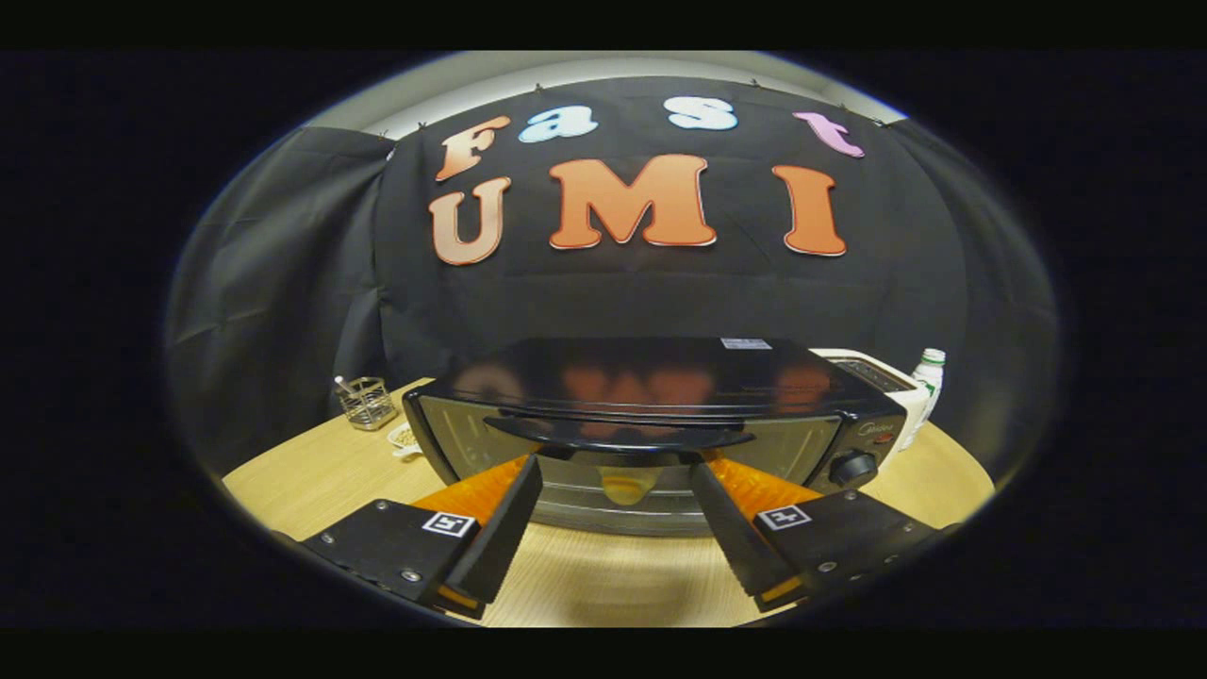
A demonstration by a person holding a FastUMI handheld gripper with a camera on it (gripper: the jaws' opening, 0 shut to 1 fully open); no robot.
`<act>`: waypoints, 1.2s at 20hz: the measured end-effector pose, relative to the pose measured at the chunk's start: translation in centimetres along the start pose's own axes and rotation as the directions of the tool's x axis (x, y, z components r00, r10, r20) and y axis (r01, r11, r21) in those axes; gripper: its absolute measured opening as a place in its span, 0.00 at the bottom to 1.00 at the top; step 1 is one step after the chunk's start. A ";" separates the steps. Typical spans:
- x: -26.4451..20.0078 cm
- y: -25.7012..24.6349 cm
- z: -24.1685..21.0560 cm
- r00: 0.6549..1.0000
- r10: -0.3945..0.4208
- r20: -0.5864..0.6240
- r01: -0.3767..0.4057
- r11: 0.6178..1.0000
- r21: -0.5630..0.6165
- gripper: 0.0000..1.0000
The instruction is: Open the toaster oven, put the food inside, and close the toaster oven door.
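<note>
One oven (651, 415), door shut, on worktop (311, 471); food not identifiable. Claw (615, 467) spread wide, empty, fingertips just under oven's handle (618, 436), likely placed to pull it down. Knob (853, 467) right of handle; basket (366, 403) and bottle (927, 382) flank oven.

You're seeing a dim booth lit from above, with glare and reflections on the toaster oven (651, 377) top (glossy black), soft shadow under it on the table (302, 471), and strong fisheye bending near the edges.
</note>
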State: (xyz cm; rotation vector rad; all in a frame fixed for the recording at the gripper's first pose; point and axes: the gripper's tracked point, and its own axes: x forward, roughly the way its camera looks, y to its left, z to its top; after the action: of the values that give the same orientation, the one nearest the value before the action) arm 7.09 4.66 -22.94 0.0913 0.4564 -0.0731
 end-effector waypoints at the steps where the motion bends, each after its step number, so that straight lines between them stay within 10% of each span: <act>1: 0.1 -0.1 0.0 1.000 -0.007 -0.002 0.007 1.000 -0.001 0.93; 12: -6.5 -3.4 3.3 0.988 -0.066 0.138 0.072 0.997 -0.035 0.92; 24: -17.1 -3.4 13.7 0.892 -0.039 0.450 0.077 0.995 -0.066 0.92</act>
State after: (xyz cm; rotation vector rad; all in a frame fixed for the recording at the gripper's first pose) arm -2.54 0.75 -3.32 -0.0222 -0.0025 -0.1306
